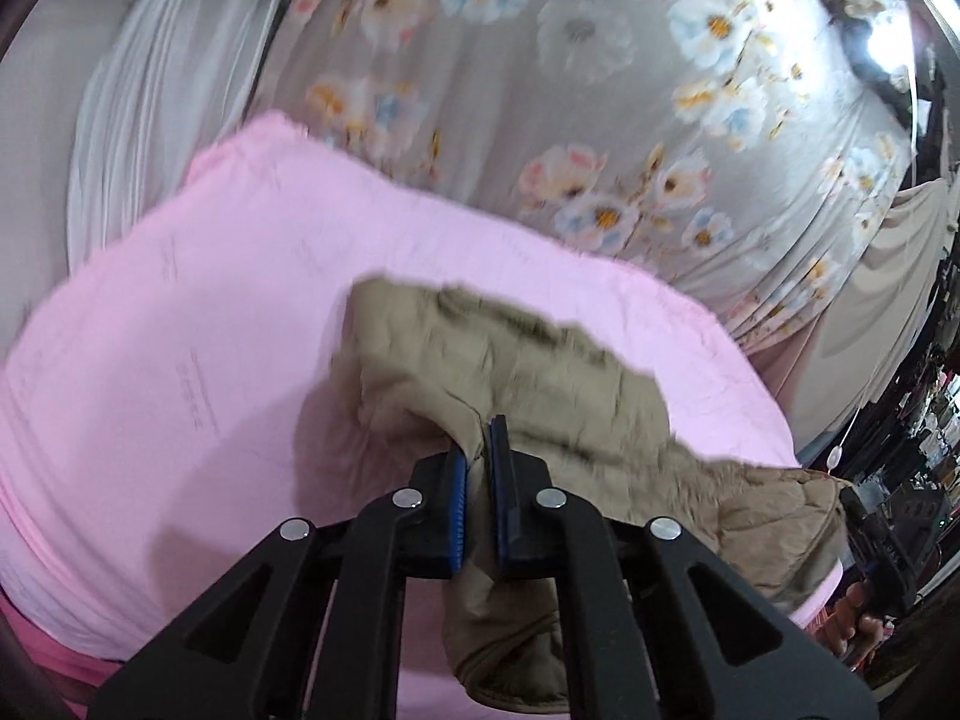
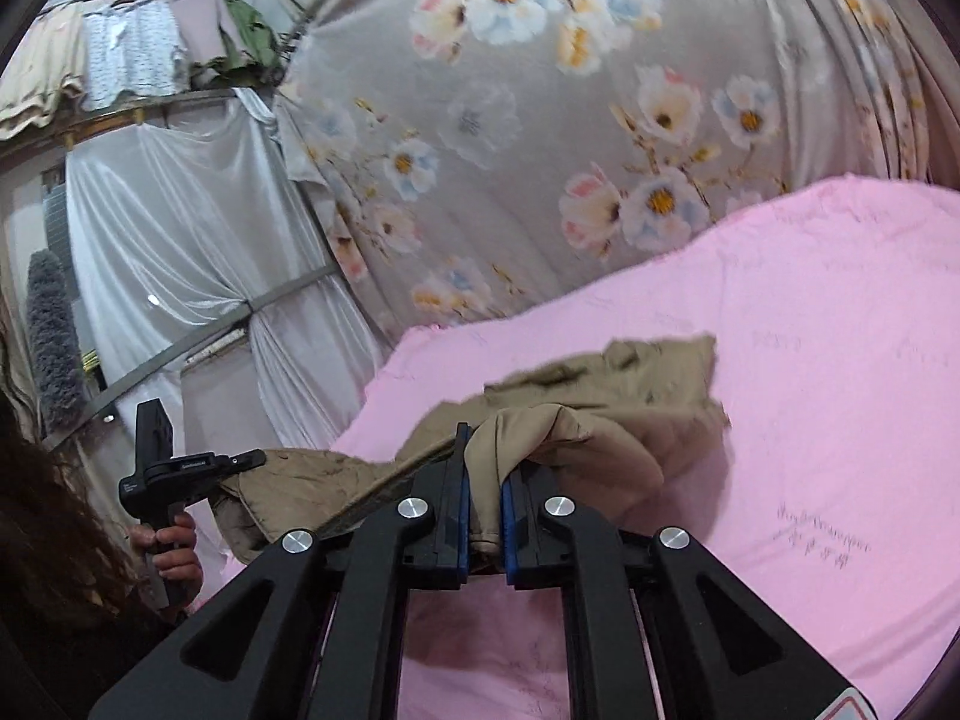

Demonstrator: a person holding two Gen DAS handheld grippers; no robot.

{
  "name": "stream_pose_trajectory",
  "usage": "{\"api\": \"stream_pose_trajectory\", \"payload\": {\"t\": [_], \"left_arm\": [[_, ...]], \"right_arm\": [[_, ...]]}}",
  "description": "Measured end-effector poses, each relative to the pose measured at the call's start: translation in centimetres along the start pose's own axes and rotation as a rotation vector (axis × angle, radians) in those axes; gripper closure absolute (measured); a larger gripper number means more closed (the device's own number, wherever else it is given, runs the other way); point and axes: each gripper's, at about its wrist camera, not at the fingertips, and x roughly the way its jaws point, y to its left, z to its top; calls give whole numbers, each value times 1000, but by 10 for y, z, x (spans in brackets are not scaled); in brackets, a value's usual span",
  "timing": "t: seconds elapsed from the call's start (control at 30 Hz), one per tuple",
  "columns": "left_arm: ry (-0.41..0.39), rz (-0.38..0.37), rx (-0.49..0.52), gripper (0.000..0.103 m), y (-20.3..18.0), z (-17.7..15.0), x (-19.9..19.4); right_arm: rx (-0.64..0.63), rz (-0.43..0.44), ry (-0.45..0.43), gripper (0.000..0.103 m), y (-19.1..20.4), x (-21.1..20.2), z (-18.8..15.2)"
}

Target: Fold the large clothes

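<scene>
A tan garment (image 1: 540, 372) hangs lifted above the pink sheet (image 1: 180, 300), stretched between both grippers. My left gripper (image 1: 477, 438) is shut on a pinch of its fabric, which bulges out below the blue pads (image 1: 459, 480). In the right wrist view the same tan garment (image 2: 630, 396) drapes over my right gripper (image 2: 480, 456), which is shut on a fold of it. The left gripper (image 2: 240, 459) shows at the lower left of that view, held by a hand (image 2: 174, 552), with cloth at its tip. The right gripper's body (image 1: 870, 540) shows at the right edge of the left wrist view.
A grey floral curtain (image 2: 540, 150) hangs behind the pink sheet (image 2: 810, 420). White drapes (image 2: 180, 228) and a grey duster (image 2: 51, 348) stand at the left. Clothes hang on a rail (image 2: 120, 54) up high. Dark clutter (image 1: 924, 450) fills the right edge.
</scene>
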Motion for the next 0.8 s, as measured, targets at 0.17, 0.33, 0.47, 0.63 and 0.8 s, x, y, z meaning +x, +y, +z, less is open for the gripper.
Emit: {"api": "stream_pose_trajectory", "payload": {"t": [0.17, 0.33, 0.47, 0.63, 0.8], "left_arm": [[-40, 36, 45, 96, -14, 40, 10], [25, 172, 50, 96, -6, 73, 90], [107, 282, 76, 94, 6, 82, 175], [224, 355, 73, 92, 28, 70, 256], [257, 374, 67, 89, 45, 49, 301]], "right_arm": [[3, -23, -82, 95, -3, 29, 52], [72, -147, -45, 95, -39, 109, 73], [74, -292, 18, 95, -67, 174, 68], [105, -444, 137, 95, -109, 237, 43], [109, -517, 216, 95, -140, 274, 15]]}}
